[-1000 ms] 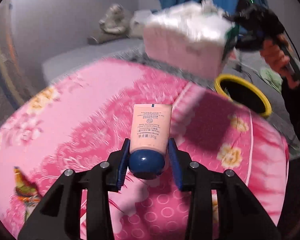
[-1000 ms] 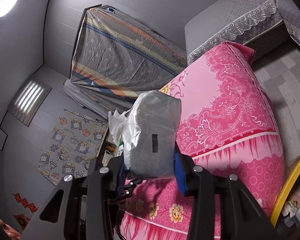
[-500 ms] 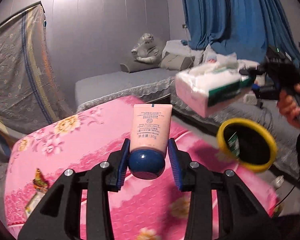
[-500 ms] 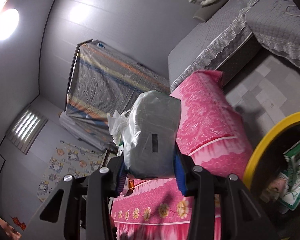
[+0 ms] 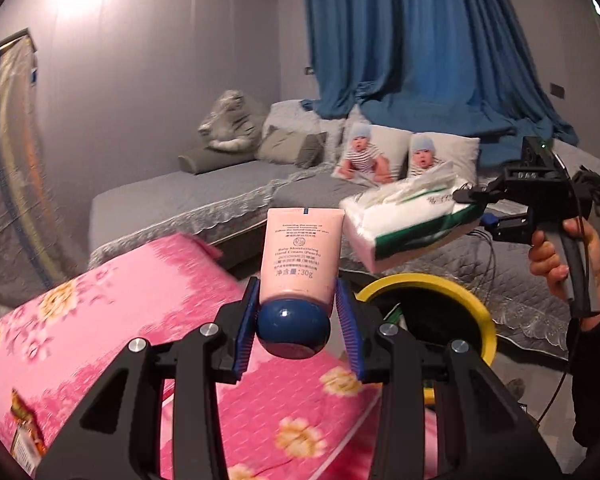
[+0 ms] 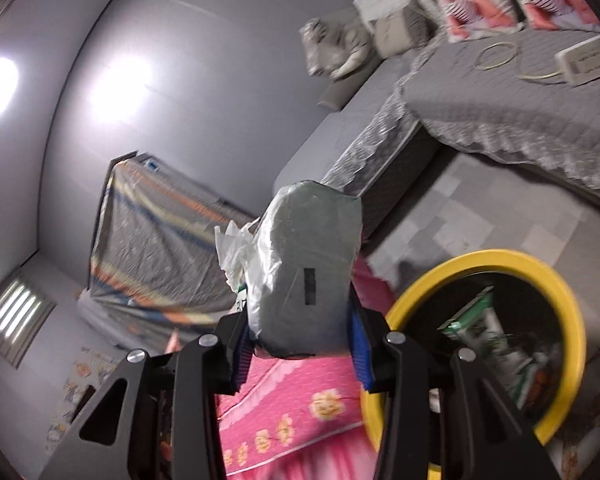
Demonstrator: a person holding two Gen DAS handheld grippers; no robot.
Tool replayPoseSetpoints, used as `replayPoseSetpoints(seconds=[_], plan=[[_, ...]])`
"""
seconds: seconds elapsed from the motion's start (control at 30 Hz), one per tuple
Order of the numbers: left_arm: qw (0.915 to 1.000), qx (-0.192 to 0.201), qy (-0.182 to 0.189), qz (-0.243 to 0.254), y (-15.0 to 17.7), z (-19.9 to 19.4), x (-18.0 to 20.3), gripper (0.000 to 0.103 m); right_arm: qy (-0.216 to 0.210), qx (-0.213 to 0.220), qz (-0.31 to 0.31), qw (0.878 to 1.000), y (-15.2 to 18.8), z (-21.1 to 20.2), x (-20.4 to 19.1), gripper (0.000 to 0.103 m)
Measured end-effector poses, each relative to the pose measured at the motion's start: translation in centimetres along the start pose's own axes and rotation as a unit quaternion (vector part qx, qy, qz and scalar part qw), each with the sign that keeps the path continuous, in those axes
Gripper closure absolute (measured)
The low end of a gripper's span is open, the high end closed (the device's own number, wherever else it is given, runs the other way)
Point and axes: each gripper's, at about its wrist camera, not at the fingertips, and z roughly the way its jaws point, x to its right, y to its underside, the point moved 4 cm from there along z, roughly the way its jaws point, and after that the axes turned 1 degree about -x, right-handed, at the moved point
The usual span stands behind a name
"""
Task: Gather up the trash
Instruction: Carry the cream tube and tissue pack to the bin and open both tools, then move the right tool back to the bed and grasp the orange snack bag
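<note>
1. Left gripper (image 5: 296,324) clamped on pink hand cream tube (image 5: 300,248) just above its dark blue cap; tube points up and away from me.
2. Right gripper (image 6: 300,342) pinching tissue pack (image 6: 306,276) in clear plastic, 1 loose tissue sticking out the left side.
3. Yellow-rimmed trash bin (image 6: 568,308) low right, near the pack, wrappers inside.
4. Pink floral bedspread (image 5: 132,320) beneath my left gripper.
5. Left view shows the pack (image 5: 412,220) held above the bin rim (image 5: 420,280).
</note>
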Motion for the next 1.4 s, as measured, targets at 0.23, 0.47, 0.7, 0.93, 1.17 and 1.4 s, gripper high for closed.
replayPoseSetpoints(seconds=[0.23,0.47,0.7,0.93,1.17,1.4], plan=[[0.9995,0.001,0.024,0.022,-1.0,2.8,4.0,0.067,0.06,0.039,-0.004,0.997,0.0,-3.0,3.5,0.065],[0.9985,-0.011,0.034,0.04,-1.2,5.5,6.7,0.067,0.119,0.058,-0.015,0.991,0.9,-4.2,6.0,0.065],[0.9975,-0.041,0.042,0.04,0.0,9.2,8.6,0.074,0.167,0.05,-0.03,0.984,2.4,-3.4,7.9,0.065],[0.9951,-0.076,0.056,0.031,2.0,13.0,9.4,0.074,0.23,0.044,-0.056,0.971,3.6,-2.2,9.2,0.064],[0.9968,-0.054,0.054,-0.024,2.1,11.8,7.1,0.03,0.26,0.058,-0.099,0.959,3.6,-2.1,8.1,0.054],[0.9972,-0.018,-0.009,-0.072,2.0,7.7,1.9,0.019,0.248,0.08,-0.127,0.957,2.8,-2.6,5.1,0.042]])
